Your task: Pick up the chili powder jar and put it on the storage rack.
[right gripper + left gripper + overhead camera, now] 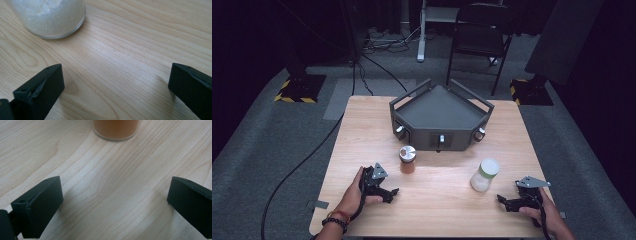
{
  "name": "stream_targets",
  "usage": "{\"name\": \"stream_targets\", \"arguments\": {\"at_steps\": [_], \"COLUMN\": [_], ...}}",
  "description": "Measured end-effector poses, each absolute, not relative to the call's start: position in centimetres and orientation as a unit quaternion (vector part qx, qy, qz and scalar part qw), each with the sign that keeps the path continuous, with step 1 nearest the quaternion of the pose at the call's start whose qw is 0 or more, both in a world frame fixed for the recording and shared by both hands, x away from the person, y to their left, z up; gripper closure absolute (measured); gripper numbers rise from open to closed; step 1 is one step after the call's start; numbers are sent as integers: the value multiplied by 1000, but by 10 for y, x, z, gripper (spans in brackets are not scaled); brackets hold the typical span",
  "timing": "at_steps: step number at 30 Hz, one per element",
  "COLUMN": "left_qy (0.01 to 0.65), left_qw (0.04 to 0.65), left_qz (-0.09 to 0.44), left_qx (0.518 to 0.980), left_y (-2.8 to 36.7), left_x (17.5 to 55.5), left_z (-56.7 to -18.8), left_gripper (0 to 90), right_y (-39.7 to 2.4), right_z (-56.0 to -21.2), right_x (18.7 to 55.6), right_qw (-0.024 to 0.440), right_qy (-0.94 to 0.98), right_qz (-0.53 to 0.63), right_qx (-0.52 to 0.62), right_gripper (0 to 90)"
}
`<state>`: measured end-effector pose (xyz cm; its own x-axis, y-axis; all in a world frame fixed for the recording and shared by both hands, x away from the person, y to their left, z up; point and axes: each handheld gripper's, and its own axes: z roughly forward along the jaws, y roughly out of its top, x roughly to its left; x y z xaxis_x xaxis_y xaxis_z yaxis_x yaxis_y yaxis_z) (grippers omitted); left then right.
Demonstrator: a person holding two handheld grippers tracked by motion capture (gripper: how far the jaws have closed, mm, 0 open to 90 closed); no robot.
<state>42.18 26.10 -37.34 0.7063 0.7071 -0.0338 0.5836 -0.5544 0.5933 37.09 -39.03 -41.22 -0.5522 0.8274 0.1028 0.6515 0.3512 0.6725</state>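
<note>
Both tools rest wide open and empty on the table: left tool (388,192) below the orange jar (407,159) at centre frame, right tool (508,201) lower right beside the white jar (484,175). A hasty, off-centre approach could tip either upright jar.

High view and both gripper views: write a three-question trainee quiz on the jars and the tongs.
1. True or false: the left tongs grip the brown jar.
2. Which jar stands nearer the right tongs? A) the brown jar B) the white jar C) neither
3. Fill in: both jars stand on the wooden table in front of the dark grey ____.

Key:
1. False: the jaws stand open over bare wood, apart from the jar.
2. B
3. Tray, a raised one with angled sides and knobs on its front.
</note>
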Motion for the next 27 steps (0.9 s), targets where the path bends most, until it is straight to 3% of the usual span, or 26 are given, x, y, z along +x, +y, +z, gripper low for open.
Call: {"name": "stream_targets", "arguments": {"at_steps": [27], "left_qy": [373], "left_qw": [289], "left_qz": [106], "left_qx": [875], "left_y": [260], "left_x": [420], "left_z": [-371], "left_gripper": [2], "right_y": [-392], "right_z": [-412], "right_x": [371], "right_qw": [128], "right_qy": [814], "right_qz": [342], "right_qx": [452], "right_gripper": [1]}}
